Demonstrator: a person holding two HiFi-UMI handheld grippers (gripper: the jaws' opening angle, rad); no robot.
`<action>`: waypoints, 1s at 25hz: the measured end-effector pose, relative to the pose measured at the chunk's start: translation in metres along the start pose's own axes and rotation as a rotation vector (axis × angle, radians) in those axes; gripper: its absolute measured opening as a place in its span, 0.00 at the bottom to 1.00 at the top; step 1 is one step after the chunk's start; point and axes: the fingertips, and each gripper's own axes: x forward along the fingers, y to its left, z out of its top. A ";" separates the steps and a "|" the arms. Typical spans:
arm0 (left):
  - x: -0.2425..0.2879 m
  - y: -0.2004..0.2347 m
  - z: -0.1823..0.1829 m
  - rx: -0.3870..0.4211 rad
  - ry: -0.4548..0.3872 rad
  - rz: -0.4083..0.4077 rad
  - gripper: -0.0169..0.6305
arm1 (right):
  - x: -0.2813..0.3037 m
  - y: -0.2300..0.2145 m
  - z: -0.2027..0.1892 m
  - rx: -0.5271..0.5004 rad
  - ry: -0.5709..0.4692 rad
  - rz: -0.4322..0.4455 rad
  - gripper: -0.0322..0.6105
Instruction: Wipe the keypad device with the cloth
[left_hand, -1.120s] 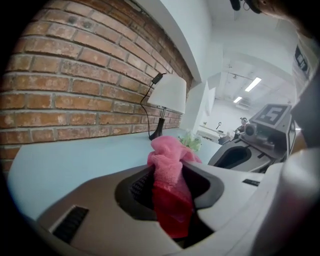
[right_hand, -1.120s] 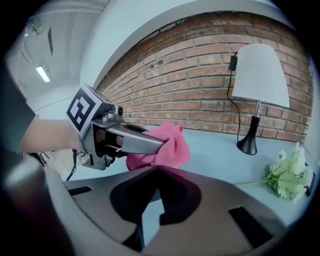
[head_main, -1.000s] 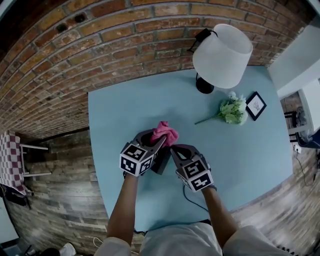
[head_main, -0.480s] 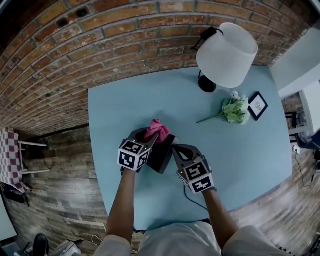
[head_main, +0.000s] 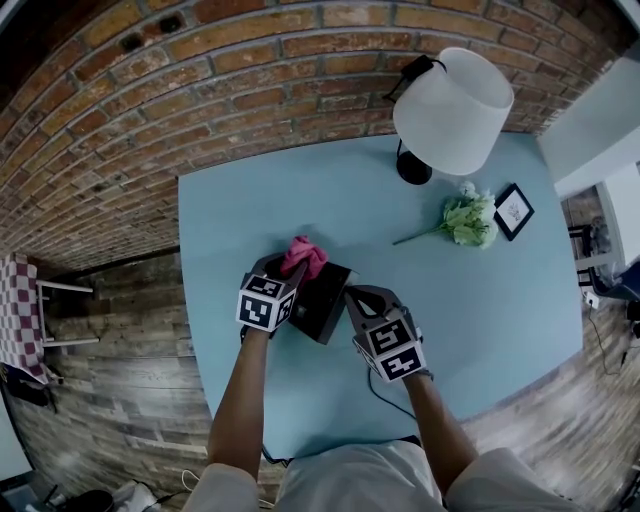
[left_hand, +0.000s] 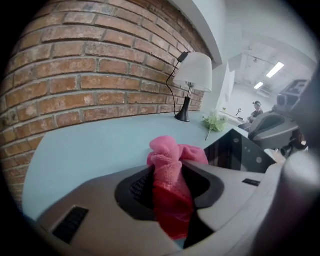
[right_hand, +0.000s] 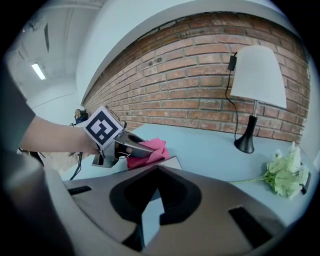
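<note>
While the jaws of the left gripper (head_main: 299, 270) pinch the pink cloth (head_main: 304, 253) at the keypad device's (head_main: 322, 302) far edge, the right gripper (head_main: 351, 298) has its jaws clamped on the device's near side.

Pale blue tabletop (head_main: 240, 220) in front of you, far edge against a brick wall (head_main: 200, 90). Far right: white-shaded lamp (head_main: 450, 105) on a black base. Nearer you, a sprig of white flowers (head_main: 468, 222), with a small black-framed picture (head_main: 512, 211) just beside it. Centre, your side: the dark keypad device (head_main: 322, 300). A dark cable (head_main: 378, 392) trails to the near edge.
</note>
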 end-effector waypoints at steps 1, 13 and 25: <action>-0.002 0.002 -0.001 0.020 0.007 0.021 0.28 | 0.000 0.000 0.000 0.000 0.003 0.000 0.09; -0.092 -0.031 0.041 -0.095 -0.250 -0.011 0.28 | -0.001 -0.001 -0.004 -0.009 -0.010 -0.041 0.09; -0.062 -0.088 0.024 0.055 -0.124 -0.065 0.28 | -0.003 0.005 -0.006 -0.005 -0.030 -0.041 0.09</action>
